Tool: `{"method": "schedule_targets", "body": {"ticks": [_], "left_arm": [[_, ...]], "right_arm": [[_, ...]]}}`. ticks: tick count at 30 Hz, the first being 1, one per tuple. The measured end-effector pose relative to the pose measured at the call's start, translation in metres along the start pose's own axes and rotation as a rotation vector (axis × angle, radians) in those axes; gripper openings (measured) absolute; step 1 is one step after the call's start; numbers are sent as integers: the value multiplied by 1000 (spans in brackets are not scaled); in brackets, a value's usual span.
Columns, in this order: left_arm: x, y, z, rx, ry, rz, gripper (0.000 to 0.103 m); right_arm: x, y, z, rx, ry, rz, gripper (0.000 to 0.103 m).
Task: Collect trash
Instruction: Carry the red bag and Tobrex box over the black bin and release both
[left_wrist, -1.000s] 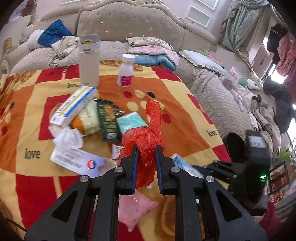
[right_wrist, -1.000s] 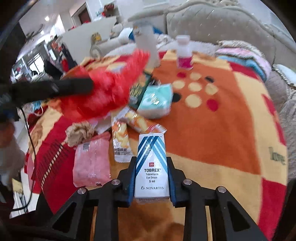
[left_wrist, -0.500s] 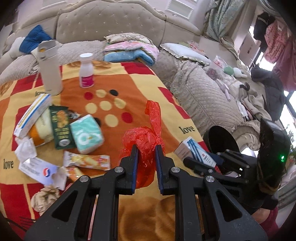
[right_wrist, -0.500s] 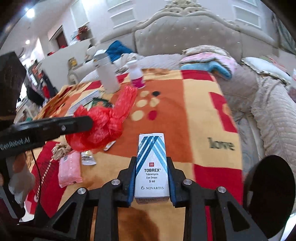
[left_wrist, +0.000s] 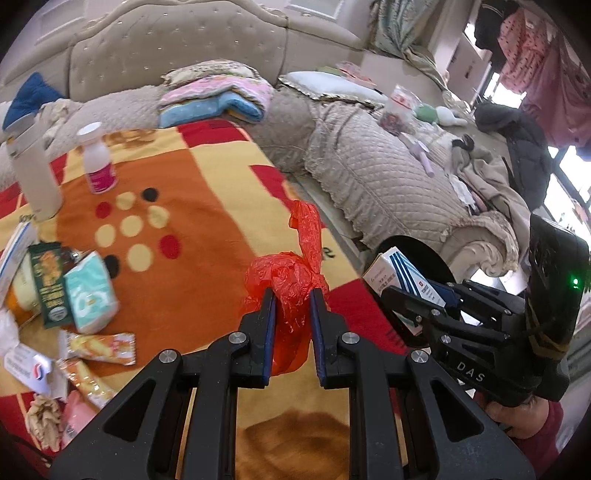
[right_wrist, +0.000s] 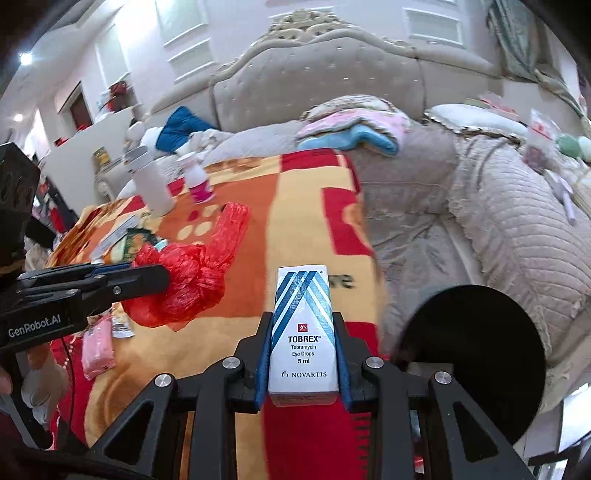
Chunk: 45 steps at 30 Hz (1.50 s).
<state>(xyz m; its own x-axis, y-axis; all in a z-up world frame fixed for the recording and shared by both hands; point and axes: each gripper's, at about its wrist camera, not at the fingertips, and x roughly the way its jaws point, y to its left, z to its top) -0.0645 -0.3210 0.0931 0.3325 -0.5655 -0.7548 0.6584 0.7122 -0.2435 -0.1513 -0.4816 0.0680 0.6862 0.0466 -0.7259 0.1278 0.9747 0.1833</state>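
Two grippers are in view, each carrying one piece of trash above the patterned blanket (left_wrist: 207, 221). Much is cut off: the left edge of the left wrist view clips the litter pile (left_wrist: 66, 295), so the long box and crumpled papers there show only in part, and the print on the wrappers is too blurred to read. The black bin (right_wrist: 476, 354) is a dark round shape whose inside cannot be made out; in the left wrist view the right gripper (left_wrist: 397, 295) covers most of it.

Compared with a second ago, both grippers have travelled away from the litter pile toward the blanket's edge beside the quilted sofa (left_wrist: 388, 177). The pile, which lay straight ahead of the left gripper (left_wrist: 291, 306), now sits far to the left, and the bin, unseen by the right wrist camera then, now fills its lower right. Neither grip has changed.

The red plastic bag (left_wrist: 291, 280) is pinched between the left gripper's fingers, its knotted bulk bulging above the fingertips and a loose tail sticking upward. The eye drops box (right_wrist: 303, 332) stands upright, clamped between the right gripper's (right_wrist: 303, 317) fingers, its top above the fingertips, just left of the bin.
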Motion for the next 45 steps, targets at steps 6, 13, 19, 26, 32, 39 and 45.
{"method": "schedule_targets", "body": {"ticks": [6,13,19,26,32,39,45], "left_arm": [[19,-27,5,42,26,-36,15],[42,-57,10,76,58,-79,15],[64,-77,12,92,89,-112,15],[85,-94,15,94,116,-133,15],[103,-106,16,86,136,-166,15],[112,-112,16,53,131,-207,16],[113,-110,16,31,127,-233,46]], "right_arm": [[-6,-29,-5,37,-4,-54,28],[-10,-61,-13,82,1,-103,28],[-15,-88,-23,121,13,-139,28],[-12,-111,-32,163,30,-167,28],[-8,-130,-40,200,49,-188,28],[-7,-144,-45,244,54,-202,28],[-12,-155,-45,288,31,-220,64]]}}
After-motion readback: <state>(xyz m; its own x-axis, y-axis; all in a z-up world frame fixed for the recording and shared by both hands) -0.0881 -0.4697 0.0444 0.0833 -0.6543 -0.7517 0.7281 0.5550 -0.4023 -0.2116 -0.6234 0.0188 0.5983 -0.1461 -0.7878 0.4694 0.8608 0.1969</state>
